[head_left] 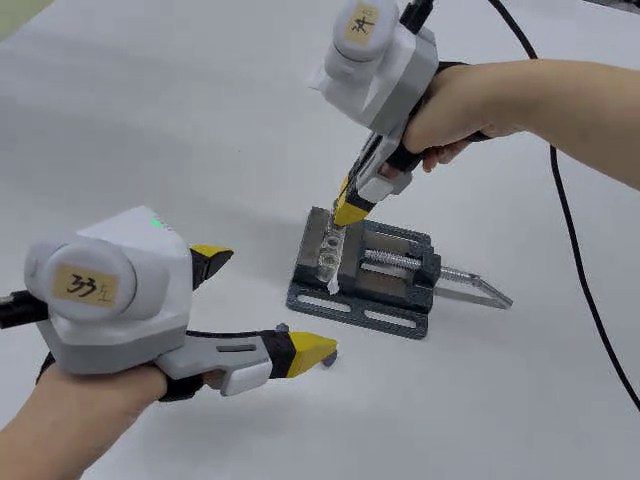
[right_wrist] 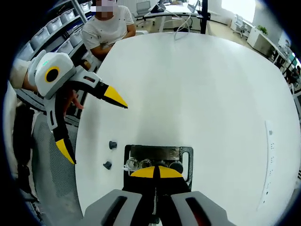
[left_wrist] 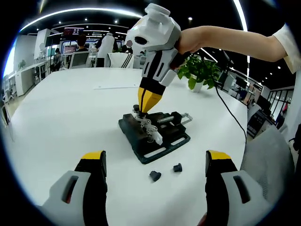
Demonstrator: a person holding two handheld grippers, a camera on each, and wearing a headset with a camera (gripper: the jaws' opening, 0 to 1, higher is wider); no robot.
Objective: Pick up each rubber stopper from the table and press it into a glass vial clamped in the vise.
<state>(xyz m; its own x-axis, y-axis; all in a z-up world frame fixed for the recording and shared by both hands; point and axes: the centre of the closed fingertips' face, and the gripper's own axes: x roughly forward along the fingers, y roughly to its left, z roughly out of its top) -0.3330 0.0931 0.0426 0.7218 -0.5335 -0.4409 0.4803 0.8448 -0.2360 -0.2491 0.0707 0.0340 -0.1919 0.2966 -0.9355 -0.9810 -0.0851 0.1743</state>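
While the right gripper (head_left: 348, 212) is pressed together over the vise (head_left: 352, 306), the spread left gripper (left_wrist: 155, 157) faces a rubber stopper (left_wrist: 155, 175), probably light and squashy: pinch its sides.

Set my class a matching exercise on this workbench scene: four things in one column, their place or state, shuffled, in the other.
1 left gripper
2 right gripper
3 loose stoppers
4 glass vials

A clamped in the vise
B jaws open, above the table
C lying on the table beside the vise
D jaws shut, tips down over the vise

Pairs: 1-B; 2-D; 3-C; 4-A
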